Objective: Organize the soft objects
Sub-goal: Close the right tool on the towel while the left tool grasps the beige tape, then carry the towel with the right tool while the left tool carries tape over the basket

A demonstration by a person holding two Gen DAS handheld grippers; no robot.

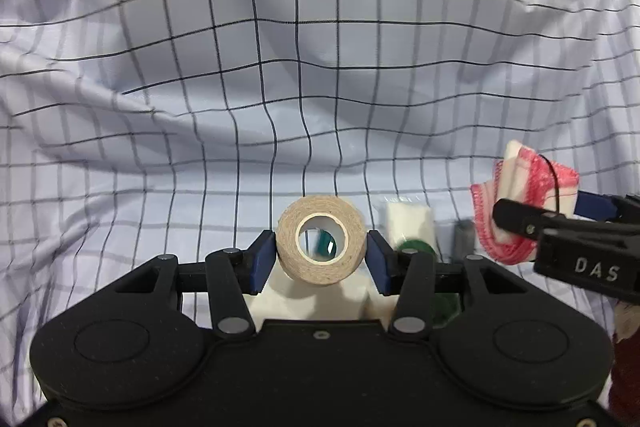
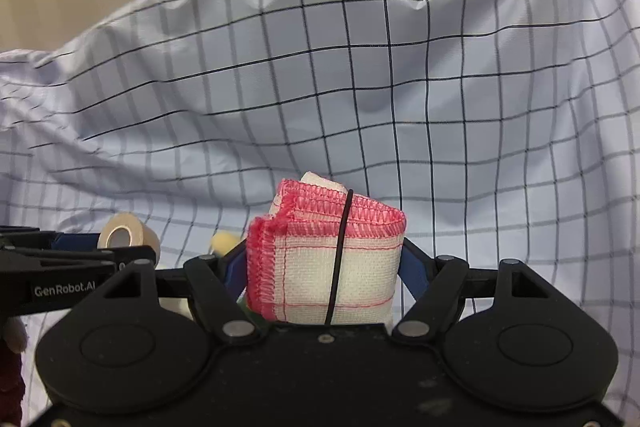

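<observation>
**Much tucked out of sight behind the two grippers**

In the left wrist view, the left gripper [image 1: 321, 257] covers the lower part of a white block [image 1: 408, 221] and most of a green round thing [image 1: 416, 249]; what they are cannot be told. A small teal shape [image 1: 326, 245] shows only through the hole of the tape roll [image 1: 321, 239]. A grey blurred object [image 1: 463, 237] stays unreadable. The folded cloth [image 1: 520, 203] is partly hidden by the right gripper [image 1: 552, 217], whose body runs off the right edge. In the right wrist view, a pale yellow blur [image 2: 221, 242] peeks beside the cloth's fingers.
</observation>
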